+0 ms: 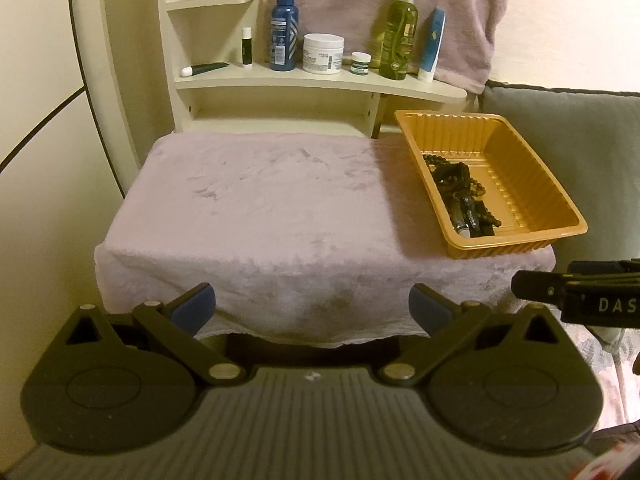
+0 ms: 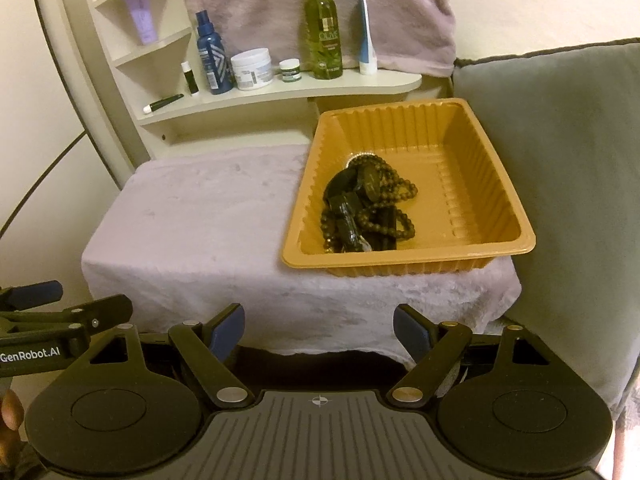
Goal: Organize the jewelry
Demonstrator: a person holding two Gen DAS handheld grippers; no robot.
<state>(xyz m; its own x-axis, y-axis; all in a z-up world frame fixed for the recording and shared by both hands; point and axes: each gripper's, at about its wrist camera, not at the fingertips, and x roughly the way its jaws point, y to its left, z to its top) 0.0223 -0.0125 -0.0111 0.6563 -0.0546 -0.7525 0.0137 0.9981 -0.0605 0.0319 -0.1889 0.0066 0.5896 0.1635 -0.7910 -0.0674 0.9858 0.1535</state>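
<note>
An orange ribbed plastic tray [image 2: 472, 152] [image 1: 524, 152] stands on the right part of a stool covered by a pale pink towel [image 2: 200, 220] [image 1: 260, 208]. Inside the tray lies a tangled heap of dark jewelry [image 2: 366, 208] [image 1: 464, 196]: brown bead strings and black pieces. My left gripper [image 1: 312, 308] hovers open before the stool's front edge, with nothing between its blue pads. My right gripper [image 2: 319, 330] is open too, empty, in front of the stool and nearer than the tray. Each gripper shows at the other view's edge.
A cream shelf [image 2: 280, 96] behind the stool carries a blue spray bottle [image 2: 214, 56], a white jar [image 2: 253, 69], a small jar, a green spray bottle [image 2: 322, 32] and tubes. A grey cushion [image 2: 560, 160] borders the stool on the right. A pink towel hangs behind the shelf.
</note>
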